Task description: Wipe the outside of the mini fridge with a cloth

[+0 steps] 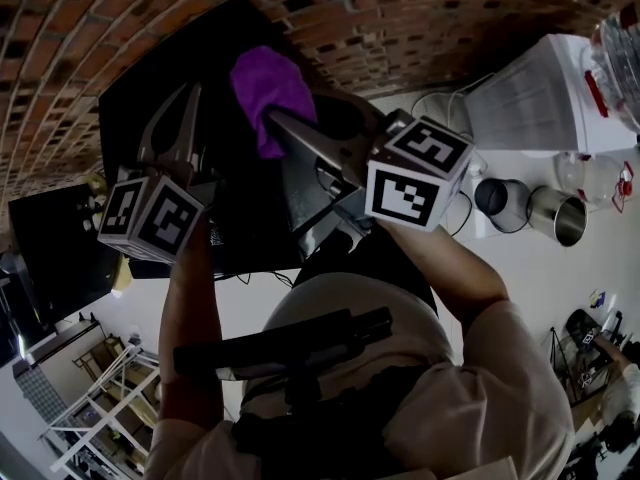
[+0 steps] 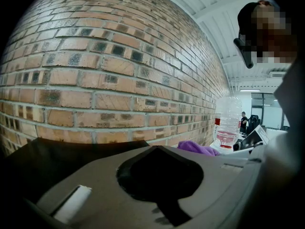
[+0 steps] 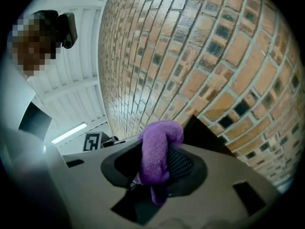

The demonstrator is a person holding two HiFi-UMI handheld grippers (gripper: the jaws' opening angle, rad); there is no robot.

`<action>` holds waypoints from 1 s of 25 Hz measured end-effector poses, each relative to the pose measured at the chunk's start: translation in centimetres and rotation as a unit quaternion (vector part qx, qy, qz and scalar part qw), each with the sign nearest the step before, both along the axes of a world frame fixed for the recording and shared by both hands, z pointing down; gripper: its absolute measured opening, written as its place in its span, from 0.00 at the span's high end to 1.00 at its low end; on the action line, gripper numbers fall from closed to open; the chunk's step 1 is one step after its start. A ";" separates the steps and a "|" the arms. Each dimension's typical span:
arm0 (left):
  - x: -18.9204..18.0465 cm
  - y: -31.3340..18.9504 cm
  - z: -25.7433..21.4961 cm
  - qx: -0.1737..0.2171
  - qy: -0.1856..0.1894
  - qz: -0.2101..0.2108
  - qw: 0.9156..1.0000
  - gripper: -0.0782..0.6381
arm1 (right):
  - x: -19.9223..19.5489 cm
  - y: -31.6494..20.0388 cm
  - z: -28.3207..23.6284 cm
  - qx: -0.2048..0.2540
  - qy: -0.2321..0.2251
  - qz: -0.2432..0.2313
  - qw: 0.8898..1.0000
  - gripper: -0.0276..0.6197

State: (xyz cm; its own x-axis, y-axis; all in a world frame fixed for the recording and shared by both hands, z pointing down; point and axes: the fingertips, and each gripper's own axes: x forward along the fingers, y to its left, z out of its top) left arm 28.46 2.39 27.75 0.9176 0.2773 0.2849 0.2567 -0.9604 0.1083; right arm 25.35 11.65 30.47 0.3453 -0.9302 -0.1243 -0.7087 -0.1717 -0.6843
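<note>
Right grey two-jaw claw (image 1: 275, 120), clenched on a purple fuzzy cloth (image 1: 268, 86).
We list the cloth held up against the black box-shaped mini fridge (image 1: 225, 38) by the red brick wall (image 1: 90, 28); left grey claw (image 1: 187, 93) closed tight, empty.

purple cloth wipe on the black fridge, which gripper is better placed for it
Right, probably: the right gripper is shut on the purple cloth by the mini fridge. The left gripper is shut and empty.
</note>
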 end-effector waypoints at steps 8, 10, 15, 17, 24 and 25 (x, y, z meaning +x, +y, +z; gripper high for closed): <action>-0.1 0.0 0.0 0.000 0.000 -0.001 1.000 0.88 | -0.5 -0.5 2.5 -0.013 -0.024 0.001 1.000 0.75; 0.0 0.0 0.0 0.000 0.000 -0.002 1.000 0.88 | -0.3 -0.5 3.4 -0.018 -0.028 0.002 0.999 0.75; -0.1 -0.1 0.0 0.000 0.000 -0.004 1.000 0.88 | 0.0 -0.7 6.3 -0.030 -0.055 0.004 0.998 0.75; 0.0 -0.1 0.0 0.000 0.000 -0.004 1.000 0.88 | 0.2 -0.7 7.7 -0.039 -0.068 0.005 0.997 0.75; 0.0 -0.1 0.0 0.000 0.001 -0.005 1.000 0.88 | 0.6 -0.9 12.1 -0.063 -0.111 0.001 0.992 0.75; 0.0 -0.1 0.0 0.000 0.001 -0.006 1.000 0.88 | 0.7 -0.9 12.6 -0.066 -0.115 0.000 0.991 0.75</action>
